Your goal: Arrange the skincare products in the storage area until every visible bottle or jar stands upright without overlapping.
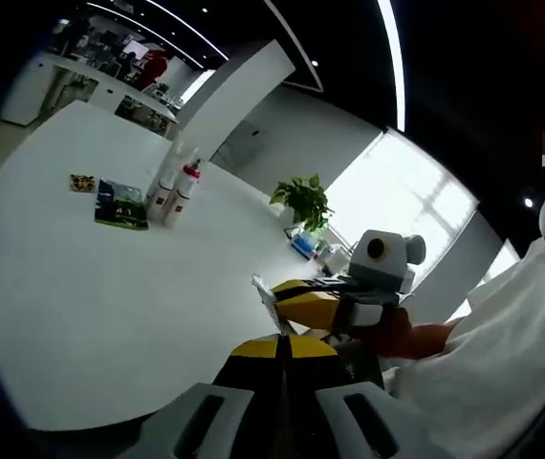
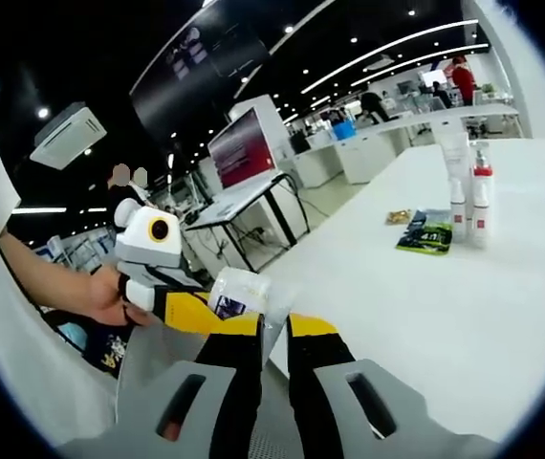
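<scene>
Two white bottles with red labels (image 1: 175, 194) (image 2: 470, 204) stand upright far across the white table (image 1: 91, 306) (image 2: 445, 316), with a taller white tube behind them. A small white bottle with a dark label (image 2: 238, 292) (image 1: 265, 290) is tilted in the air near the table's edge. My right gripper (image 2: 274, 330) (image 1: 277, 295) looks shut on its lower part. Just left of the bottle is my left gripper (image 1: 283, 348) (image 2: 206, 311), its yellow-tipped jaws close together with nothing between them.
A green packet (image 1: 119, 206) (image 2: 425, 231) and a small yellow packet (image 1: 83, 182) (image 2: 399, 217) lie flat beside the standing bottles. A potted plant (image 1: 303, 201) and a blue item (image 1: 303, 247) sit at the table's far edge. A hand (image 2: 100, 292) holds the left gripper.
</scene>
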